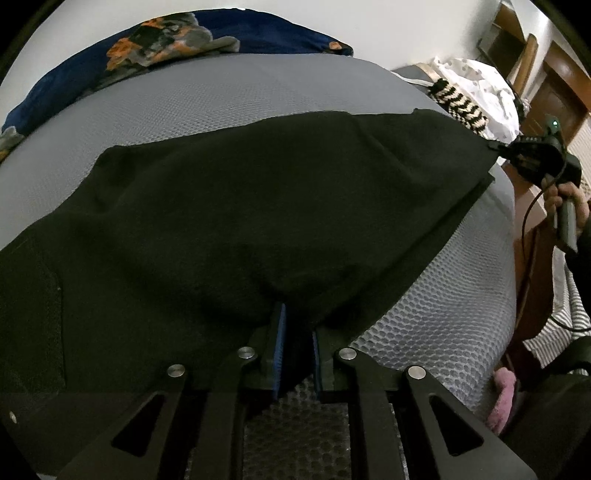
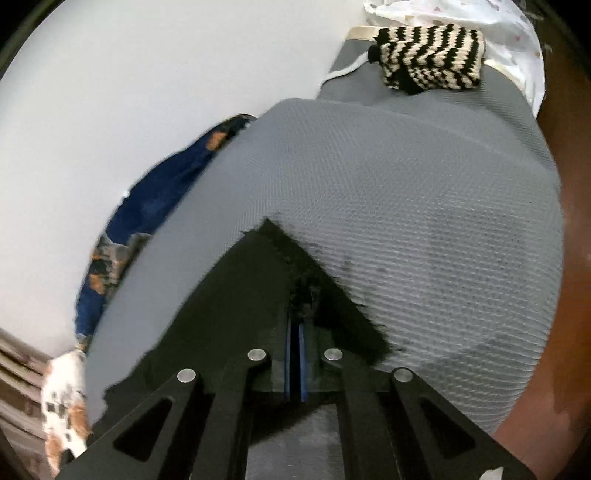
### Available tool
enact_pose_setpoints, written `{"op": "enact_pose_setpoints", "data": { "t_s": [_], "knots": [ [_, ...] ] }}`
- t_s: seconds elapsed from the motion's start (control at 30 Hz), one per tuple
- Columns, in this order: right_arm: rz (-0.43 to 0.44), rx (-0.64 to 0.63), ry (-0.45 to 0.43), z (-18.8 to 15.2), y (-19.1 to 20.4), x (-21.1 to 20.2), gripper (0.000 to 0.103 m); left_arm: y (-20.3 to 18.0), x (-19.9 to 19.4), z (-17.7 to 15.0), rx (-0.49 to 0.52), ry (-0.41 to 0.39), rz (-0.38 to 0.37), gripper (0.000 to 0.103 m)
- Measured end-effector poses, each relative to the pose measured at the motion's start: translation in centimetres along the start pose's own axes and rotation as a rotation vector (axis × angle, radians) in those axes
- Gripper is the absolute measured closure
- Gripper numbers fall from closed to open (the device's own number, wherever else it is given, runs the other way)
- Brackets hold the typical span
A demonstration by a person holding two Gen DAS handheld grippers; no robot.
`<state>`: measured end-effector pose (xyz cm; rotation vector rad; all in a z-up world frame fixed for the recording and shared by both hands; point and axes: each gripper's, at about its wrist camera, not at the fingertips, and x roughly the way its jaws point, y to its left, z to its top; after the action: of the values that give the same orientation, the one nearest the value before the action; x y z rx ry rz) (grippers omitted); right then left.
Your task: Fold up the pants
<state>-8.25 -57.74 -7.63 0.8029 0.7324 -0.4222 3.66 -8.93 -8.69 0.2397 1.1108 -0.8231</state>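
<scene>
Both tongs, left (image 1: 297,332) and right (image 2: 295,325), clamp black pants (image 1: 240,206) over the grey mattress (image 1: 236,99).

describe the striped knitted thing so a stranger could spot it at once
Start at the grey mattress and follow it to its far corner. There, beside a white spotted bag, lies a small knitted pouch. Its black and cream zigzag stripes set it apart from everything nearby.
</scene>
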Motion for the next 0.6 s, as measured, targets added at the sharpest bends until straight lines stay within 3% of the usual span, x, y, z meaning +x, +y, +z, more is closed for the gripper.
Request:
{"op": "enact_pose_setpoints", "data": {
  "t_s": [0.17,0.3,0.37,0.4,0.43,0.47,0.57,0.6],
  "knots": [
    [-0.064,0.028,0.060,-1.6,-2.1,2.1,0.101,-0.1,0.1,0.1,0.016,0.004,-0.003,0.087],
    [-0.045,0.064,0.074,-1.4,-2.9,2.1,0.102,-0.1,0.1,0.2,0.034,0.020,-0.001,0.086],
    [-0.051,0.052,0.089,-1.0,-2.9,1.9,0.097,-0.4,-0.1,0.3,0.050,0.033,0.000,0.083],
    [-0.080,0.039,0.083,-0.8,-2.7,1.6,0.089,-0.4,-0.1,0.3,0.054,0.040,-0.002,0.082],
    [-0.110,0.033,0.073,-0.4,-2.5,1.3,0.077,-0.4,-0.3,0.2,0.053,0.047,-0.007,0.078],
    [-0.128,0.030,0.059,0.0,-2.7,0.9,0.073,-0.3,-0.7,0.2,0.045,0.054,-0.029,0.074],
    [-0.124,0.014,0.044,1.5,-2.6,0.1,0.072,-0.1,-2.0,0.2,0.027,0.059,-0.117,0.055],
    [-0.111,0.001,0.045,2.0,-2.3,0.1,0.072,-0.1,-2.5,0.3,0.030,0.048,-0.131,0.053]
  ]
}}
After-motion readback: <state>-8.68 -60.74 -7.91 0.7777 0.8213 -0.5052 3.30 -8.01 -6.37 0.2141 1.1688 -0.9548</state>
